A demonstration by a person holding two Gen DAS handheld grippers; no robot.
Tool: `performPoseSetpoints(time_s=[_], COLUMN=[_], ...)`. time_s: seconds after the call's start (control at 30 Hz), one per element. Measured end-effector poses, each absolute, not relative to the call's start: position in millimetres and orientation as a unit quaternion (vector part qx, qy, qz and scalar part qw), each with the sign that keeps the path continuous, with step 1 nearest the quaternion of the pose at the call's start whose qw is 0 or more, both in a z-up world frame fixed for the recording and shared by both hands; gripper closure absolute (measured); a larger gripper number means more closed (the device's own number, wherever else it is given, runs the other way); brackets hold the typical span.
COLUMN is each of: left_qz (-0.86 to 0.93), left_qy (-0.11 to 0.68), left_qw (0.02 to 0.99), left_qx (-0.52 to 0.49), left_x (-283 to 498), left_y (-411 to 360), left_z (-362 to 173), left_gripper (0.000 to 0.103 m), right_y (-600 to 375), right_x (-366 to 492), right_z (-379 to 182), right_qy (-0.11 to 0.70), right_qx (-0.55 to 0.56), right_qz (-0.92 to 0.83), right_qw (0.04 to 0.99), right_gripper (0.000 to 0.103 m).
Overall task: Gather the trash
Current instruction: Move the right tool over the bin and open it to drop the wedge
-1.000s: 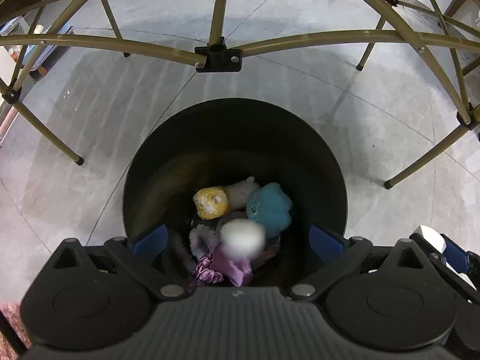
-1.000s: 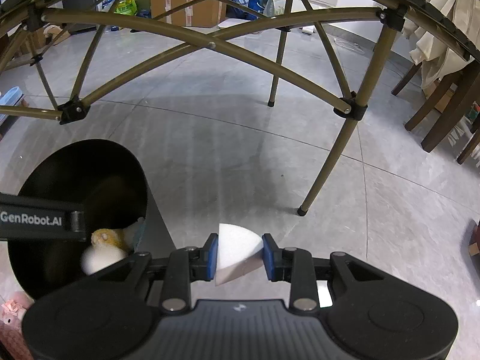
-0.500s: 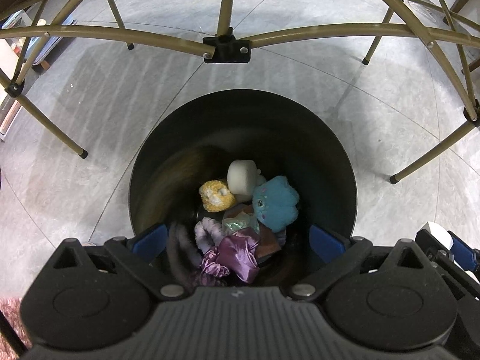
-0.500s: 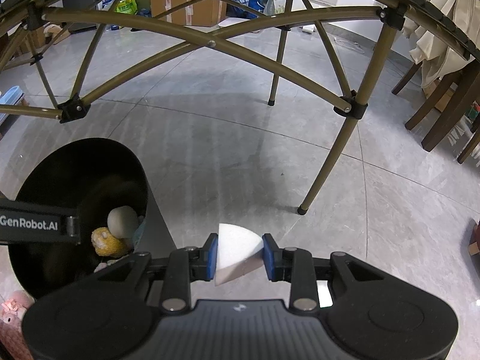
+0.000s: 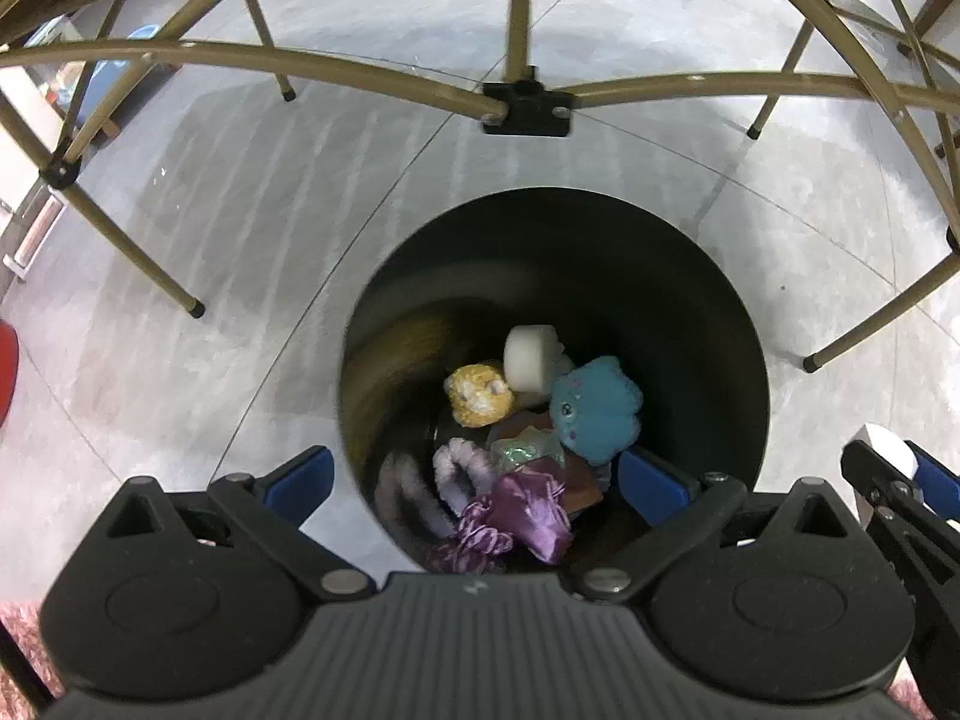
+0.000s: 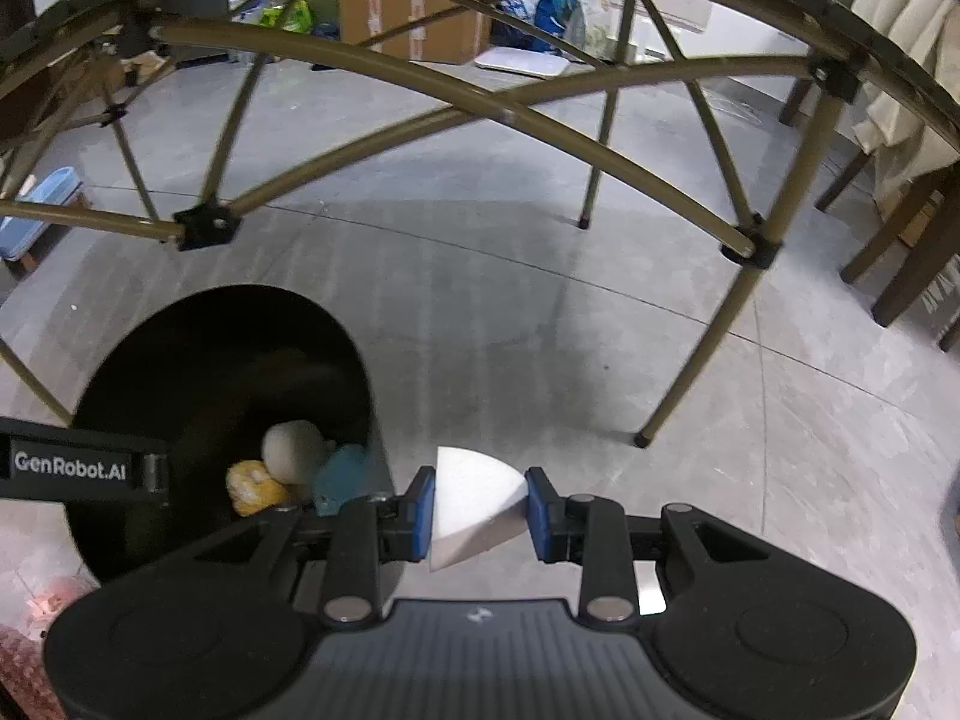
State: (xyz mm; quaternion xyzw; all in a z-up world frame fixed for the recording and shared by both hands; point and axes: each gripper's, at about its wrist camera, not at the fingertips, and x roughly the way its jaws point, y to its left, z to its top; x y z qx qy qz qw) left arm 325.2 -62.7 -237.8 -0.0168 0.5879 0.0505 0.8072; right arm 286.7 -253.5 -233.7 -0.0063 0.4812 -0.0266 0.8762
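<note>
left gripper point(image 5: 474, 477): jaws spread wide, holding nothing, right over the round black bin point(image 5: 708, 312)
right gripper point(image 6: 480, 507): clamped on a white foam wedge point(image 6: 471, 504), bin sits just to its left

A grey tiled floor point(image 6: 492, 312) carried everything. A black bin point(image 5: 708, 312) stood on it at the near left, and the tan legs of a tube frame point(image 6: 696, 372) rested on it around and beyond the bin. Wooden chair legs point(image 6: 906, 276) stood on it at the far right, a pale blue tray point(image 6: 36, 210) lay at the far left, and cardboard boxes point(image 6: 414, 6) sat along the far edge.
</note>
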Motion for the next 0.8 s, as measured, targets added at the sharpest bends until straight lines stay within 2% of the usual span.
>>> performPoseSetpoints(time_s=[0.4,0.8], left_qz=[0.088,0.138], left_qy=[0.574,0.581], left_qw=[0.814,0.800], left_qx=[-0.024,-0.052], left_x=[307,289], left_y=[6,66], left_z=[-225,-235], left_gripper=[0.000,0.000], right_y=[-204,-150], right_x=[293,304], right_z=[-220,-214], right_qy=[0.472,0.477], right_qx=[0.000,0.005], right_qz=[0.033,0.081], right_qw=[0.881,0.875], right_gripper=[0.073,0.072])
